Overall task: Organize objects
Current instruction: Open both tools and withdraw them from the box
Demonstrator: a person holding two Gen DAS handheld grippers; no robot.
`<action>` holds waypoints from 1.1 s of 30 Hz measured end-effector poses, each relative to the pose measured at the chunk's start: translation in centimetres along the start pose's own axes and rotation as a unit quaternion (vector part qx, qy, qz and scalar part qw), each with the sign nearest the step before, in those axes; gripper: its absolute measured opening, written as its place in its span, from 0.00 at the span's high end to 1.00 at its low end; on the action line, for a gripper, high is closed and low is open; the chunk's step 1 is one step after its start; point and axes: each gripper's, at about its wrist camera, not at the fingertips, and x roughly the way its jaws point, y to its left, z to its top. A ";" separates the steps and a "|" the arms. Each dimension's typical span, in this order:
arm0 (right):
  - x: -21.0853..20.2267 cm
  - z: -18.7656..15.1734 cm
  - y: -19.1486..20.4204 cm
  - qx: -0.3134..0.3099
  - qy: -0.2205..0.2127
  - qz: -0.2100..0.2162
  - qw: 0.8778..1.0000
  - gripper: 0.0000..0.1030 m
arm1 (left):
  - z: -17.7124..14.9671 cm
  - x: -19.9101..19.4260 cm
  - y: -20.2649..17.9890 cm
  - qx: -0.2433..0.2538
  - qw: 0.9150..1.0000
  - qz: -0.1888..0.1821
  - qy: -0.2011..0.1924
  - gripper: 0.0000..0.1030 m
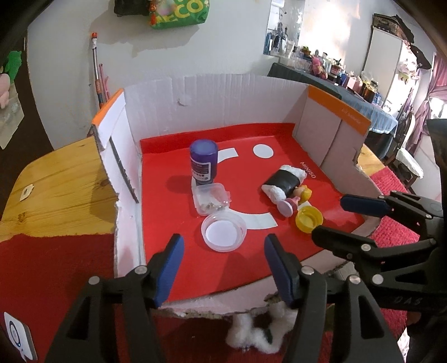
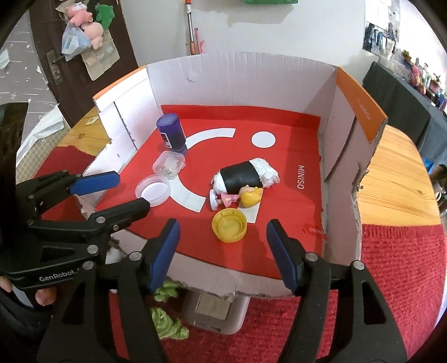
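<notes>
Both claws hang empty, jaws apart: left gripper [image 1: 223, 268] just short of the clear round lid [image 1: 224, 231], right gripper [image 2: 222, 251] near the yellow cap [image 2: 229, 225]. Beyond the cap lies a doll [image 2: 240, 196], probably touching the sushi toy [image 2: 245, 176].

A lived-in home is indicated by a wooden table [image 2: 391, 178] covered with a red knitted cloth [image 2: 396, 268], plush toys [image 2: 86, 22] hung on a dark door, and a side table [image 1: 349, 92] crowded with bottles and trinkets.
</notes>
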 end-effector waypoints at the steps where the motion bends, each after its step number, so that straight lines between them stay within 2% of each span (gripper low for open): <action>1: -0.2 0.0 0.1 0.000 -0.001 -0.001 1.000 0.38 | -0.1 -0.1 0.0 -0.001 1.000 0.000 -0.001 0.39; 4: -0.6 -0.2 0.2 -0.002 -0.004 -0.002 1.000 0.38 | -0.2 -0.5 0.0 -0.001 1.000 0.001 -0.004 0.38; 7: -1.1 -0.4 0.4 -0.004 -0.008 -0.003 1.000 0.32 | -0.4 -1.0 -0.1 -0.001 1.000 0.003 -0.009 0.34; 13: -2.0 -0.9 0.7 -0.006 -0.014 -0.006 1.000 0.31 | -0.8 -1.9 -0.3 0.000 1.000 0.008 -0.018 0.30; 20: -3.1 -1.5 1.1 -0.010 -0.020 -0.010 1.000 0.23 | -1.3 -2.9 -0.4 -0.001 1.000 0.014 -0.026 0.23; 25: -3.7 -2.0 1.4 -0.013 -0.022 -0.011 1.000 0.22 | -1.7 -3.4 -0.6 0.000 0.999 0.016 -0.030 0.20; 29: -4.2 -2.3 1.6 -0.014 -0.025 -0.013 0.999 0.16 | -1.9 -3.7 -0.8 0.000 0.999 0.018 -0.033 0.16; 33: -4.6 -2.6 1.7 -0.016 -0.027 -0.014 0.999 0.16 | -2.1 -4.2 -0.8 -0.003 0.999 0.020 -0.036 0.12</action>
